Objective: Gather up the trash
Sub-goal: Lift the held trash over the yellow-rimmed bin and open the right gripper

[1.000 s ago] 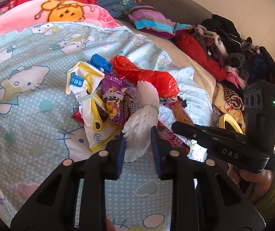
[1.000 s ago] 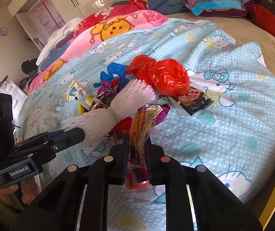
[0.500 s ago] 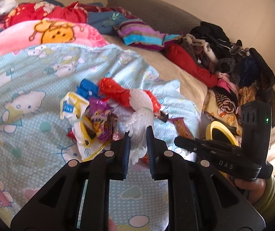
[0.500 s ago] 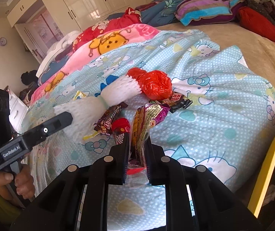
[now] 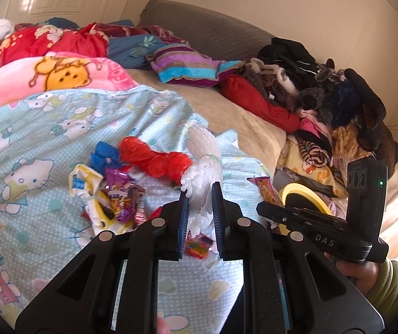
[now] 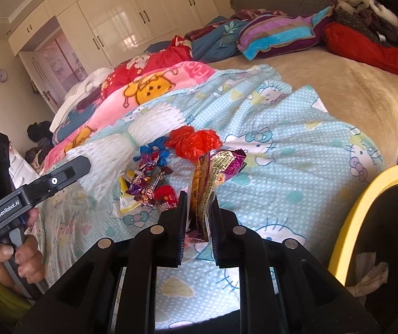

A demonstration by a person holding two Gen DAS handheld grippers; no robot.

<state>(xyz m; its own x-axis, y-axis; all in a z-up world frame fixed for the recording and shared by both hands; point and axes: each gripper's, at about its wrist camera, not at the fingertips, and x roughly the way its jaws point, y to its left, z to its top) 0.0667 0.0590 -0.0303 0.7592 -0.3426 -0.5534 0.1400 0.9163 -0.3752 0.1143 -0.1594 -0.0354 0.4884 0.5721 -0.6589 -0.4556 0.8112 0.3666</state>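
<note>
My left gripper [image 5: 199, 193] is shut on a white foam net sleeve [image 5: 203, 164] and holds it above the light blue cat-print quilt [image 5: 32, 128]. In the right wrist view the same sleeve [image 6: 121, 150] hangs from that gripper [image 6: 80, 164]. A crinkled purple-and-orange snack wrapper [image 6: 215, 167] stands upright between the pads of my right gripper [image 6: 199, 196], which is shut on it. On the quilt lie a red plastic bag [image 6: 196, 142], a blue wrapper [image 6: 154, 150], purple candy wrappers [image 6: 146, 183] and a yellow-white packet [image 5: 85, 183].
A yellow-rimmed black bin [image 6: 366, 192] stands at the bed's right side, with crumpled tissue [image 6: 368, 275] inside. Piled clothes [image 5: 324, 97] cover the bed's far right. A striped pillow [image 5: 188, 66] and a pink blanket [image 5: 46, 75] lie behind the quilt. White wardrobes [image 6: 132, 19] line the far wall.
The left jaws closed on the foam net and lifted it off the pile. Both grippers rose and pulled back with what they hold, and the bin's yellow rim came into view.
</note>
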